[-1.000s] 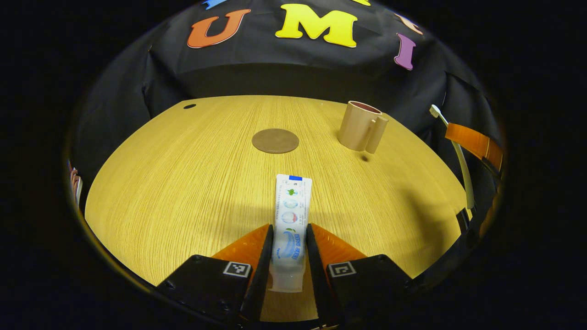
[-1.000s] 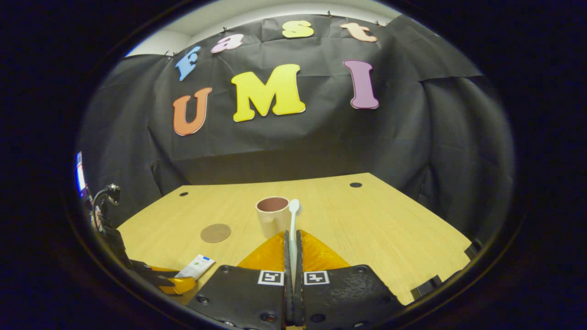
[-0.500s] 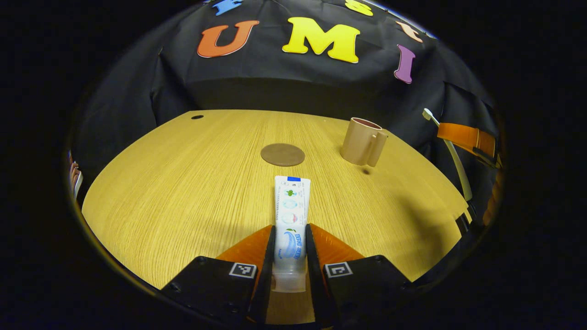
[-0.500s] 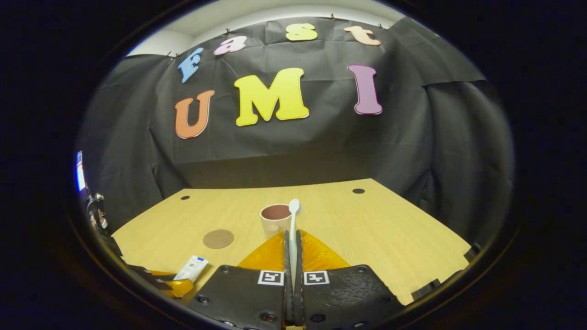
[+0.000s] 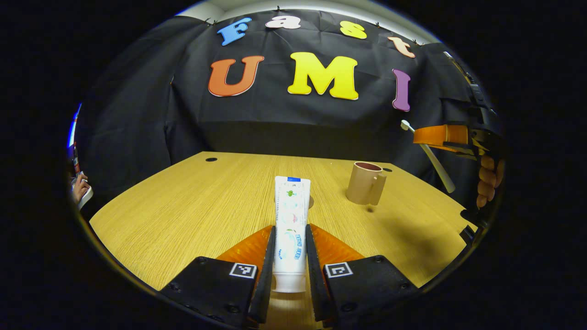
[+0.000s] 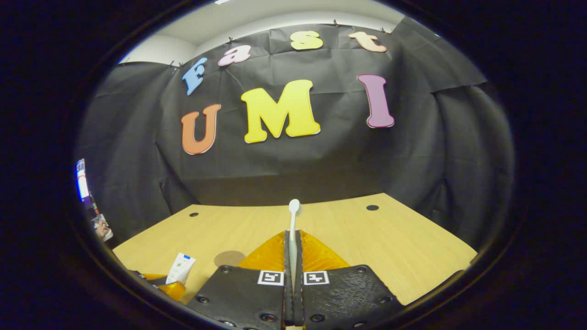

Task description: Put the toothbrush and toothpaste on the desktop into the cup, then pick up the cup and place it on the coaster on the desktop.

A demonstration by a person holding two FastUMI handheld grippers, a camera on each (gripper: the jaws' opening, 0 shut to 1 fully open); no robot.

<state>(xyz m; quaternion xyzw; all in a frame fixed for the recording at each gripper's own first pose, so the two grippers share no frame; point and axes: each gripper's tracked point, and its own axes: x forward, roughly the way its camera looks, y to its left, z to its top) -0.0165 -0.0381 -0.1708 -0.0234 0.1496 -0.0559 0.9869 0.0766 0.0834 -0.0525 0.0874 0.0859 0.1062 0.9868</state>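
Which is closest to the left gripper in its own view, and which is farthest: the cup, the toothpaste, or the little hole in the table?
1. toothpaste, held between the left gripper fingers.
2. cup, ahead, rightward.
3. hole, far edge, leftward.

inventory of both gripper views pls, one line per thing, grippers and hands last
toothpaste: 1, white tube with printed pictures, clamped between the left gripper's fingers, raised off the desk
toothbrush: 1, white, pinched between the right gripper's fingers, head pointing away from the camera
cup: 1, beige with a handle, dark reddish inside, upright on the desk, empty as far as visible
coaster: 1, brown, round, flat on the desk, partly hidden
desk: 1, light wood grain, small dark holes near the far edge
left gripper: 1, shut on the toothpaste
right gripper: 1, shut on the toothbrush
hand: 1, holding the right gripper, at the right edge of the left gripper view
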